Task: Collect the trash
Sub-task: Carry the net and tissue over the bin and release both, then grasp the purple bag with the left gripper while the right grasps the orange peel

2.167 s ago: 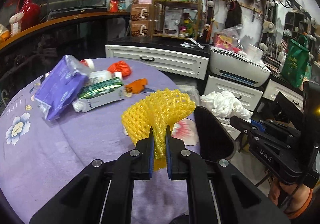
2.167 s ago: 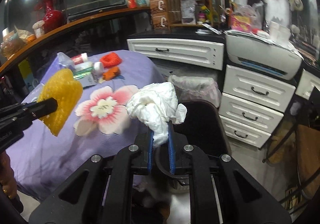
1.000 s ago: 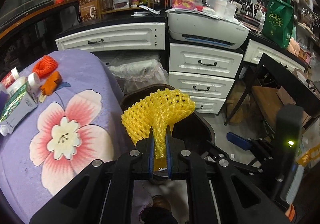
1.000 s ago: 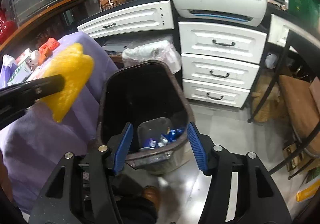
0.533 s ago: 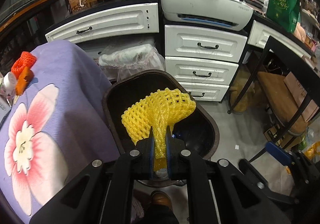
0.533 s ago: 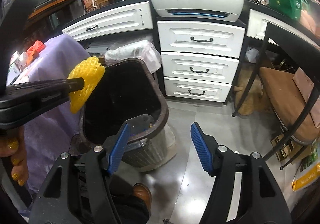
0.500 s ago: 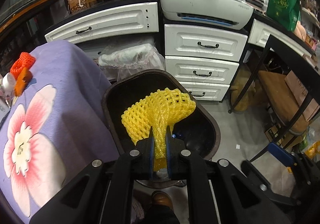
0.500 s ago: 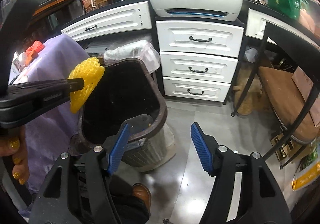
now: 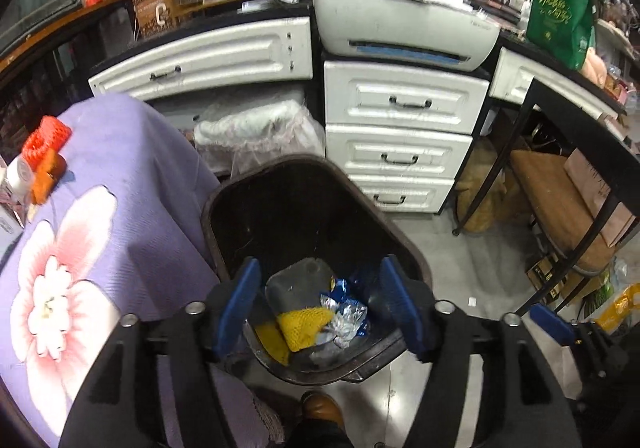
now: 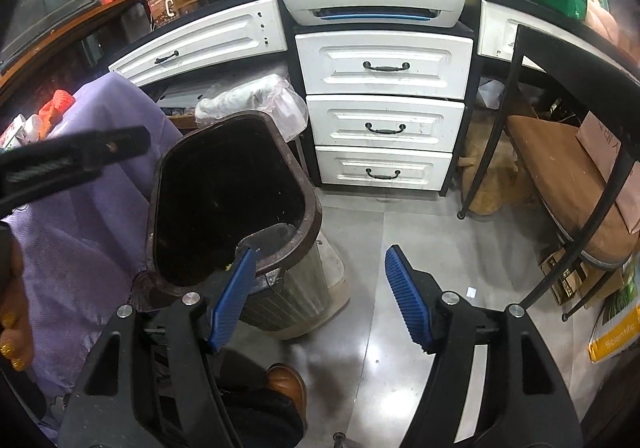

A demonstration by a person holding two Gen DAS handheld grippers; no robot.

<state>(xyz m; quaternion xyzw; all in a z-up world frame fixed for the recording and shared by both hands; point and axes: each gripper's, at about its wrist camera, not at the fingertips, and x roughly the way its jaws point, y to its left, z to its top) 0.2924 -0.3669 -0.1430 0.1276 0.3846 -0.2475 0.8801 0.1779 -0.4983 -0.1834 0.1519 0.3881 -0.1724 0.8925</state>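
Observation:
My left gripper [image 9: 320, 300] is open and empty, directly above the dark brown trash bin [image 9: 240, 184]. The yellow foam net [image 9: 304, 324] lies at the bottom of the bin beside blue and silver wrappers [image 9: 346, 312]. My right gripper [image 10: 320, 292] is open and empty, to the right of the bin [image 10: 308, 204], over the grey floor. The left gripper's arm [image 10: 72, 160] shows at the left of the right wrist view. On the purple tablecloth [image 9: 132, 184] at far left lie a red foam net [image 9: 46, 138], an orange piece [image 9: 48, 176] and a white bottle [image 9: 18, 172].
White drawers [image 9: 396, 144] and a printer [image 9: 404, 28] stand behind the bin. A bin lined with a plastic bag [image 9: 256, 132] sits between table and drawers. A black-framed stool [image 9: 560, 204] is at right. A brown shoe [image 10: 286, 380] is below the grippers.
My left gripper has opened and let go of the yellow foam net, which has fallen into the bin. The right gripper has stayed open beside the bin.

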